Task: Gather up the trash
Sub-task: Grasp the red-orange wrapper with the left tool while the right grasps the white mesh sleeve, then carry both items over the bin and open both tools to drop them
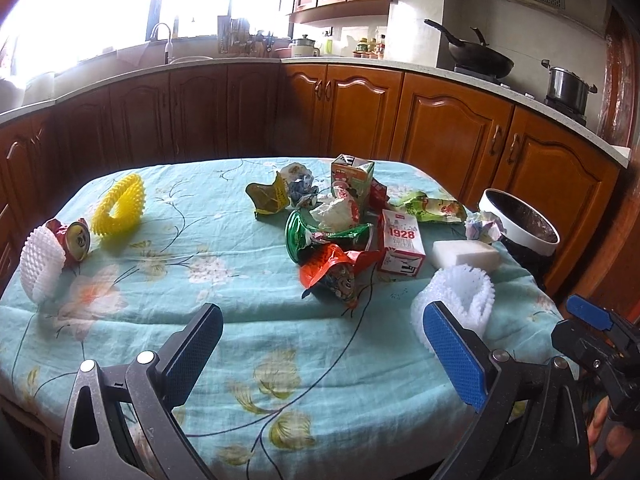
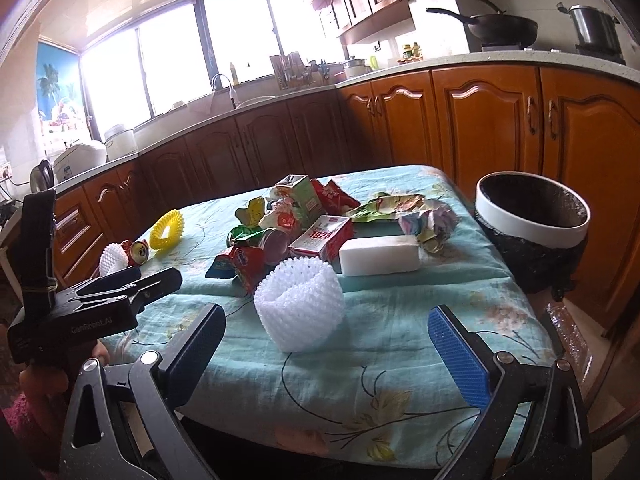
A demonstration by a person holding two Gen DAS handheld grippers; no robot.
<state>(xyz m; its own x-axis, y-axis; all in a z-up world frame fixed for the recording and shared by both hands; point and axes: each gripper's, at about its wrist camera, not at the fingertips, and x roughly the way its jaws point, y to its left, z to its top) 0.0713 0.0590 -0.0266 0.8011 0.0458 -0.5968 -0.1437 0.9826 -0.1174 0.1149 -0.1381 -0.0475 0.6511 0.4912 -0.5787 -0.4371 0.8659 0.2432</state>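
A pile of crumpled snack wrappers lies mid-table on the floral cloth, with a red-and-white "1928" carton and a green juice carton. A white foam net sleeve stands just ahead of my right gripper, which is open and empty. My left gripper is also open and empty, over bare cloth short of the pile. A white foam block and a paper ball lie near the right edge. At the left are a yellow foam ring, a crushed can and another white net.
A bin with a white rim and a black liner stands off the table's right edge. Wooden kitchen cabinets run behind the table. A wok and a pot sit on the stove at the far right.
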